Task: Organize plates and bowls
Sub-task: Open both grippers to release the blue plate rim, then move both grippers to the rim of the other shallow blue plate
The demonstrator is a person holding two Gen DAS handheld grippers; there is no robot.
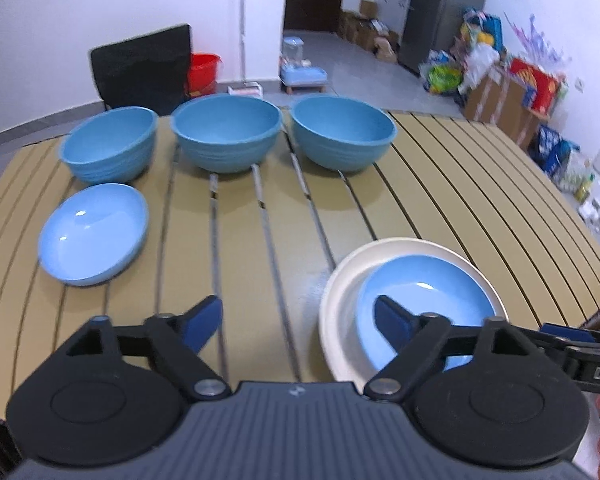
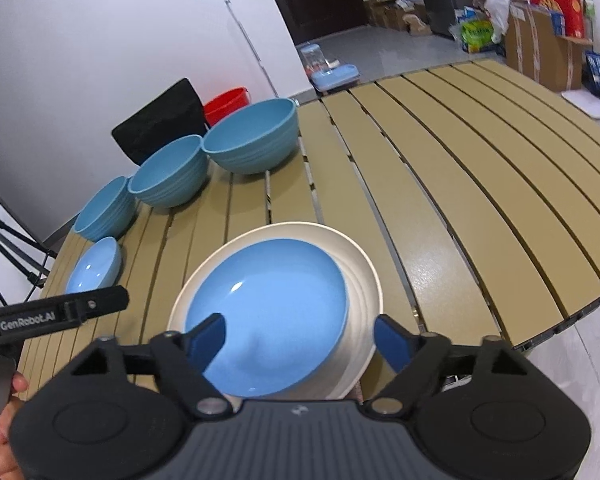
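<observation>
Three deep blue bowls stand in a row at the far side of the slatted table; they also show in the right wrist view. A light blue plate lies in front of the left bowl. Another light blue plate sits inside a white plate, also seen in the right wrist view. My left gripper is open and empty, above the table just left of the stack. My right gripper is open and empty, hovering over the stack.
A black chair and a red bucket stand behind the table. Boxes and bags line the right wall. The table's right edge is close to the stack. The left gripper's body shows at the left of the right wrist view.
</observation>
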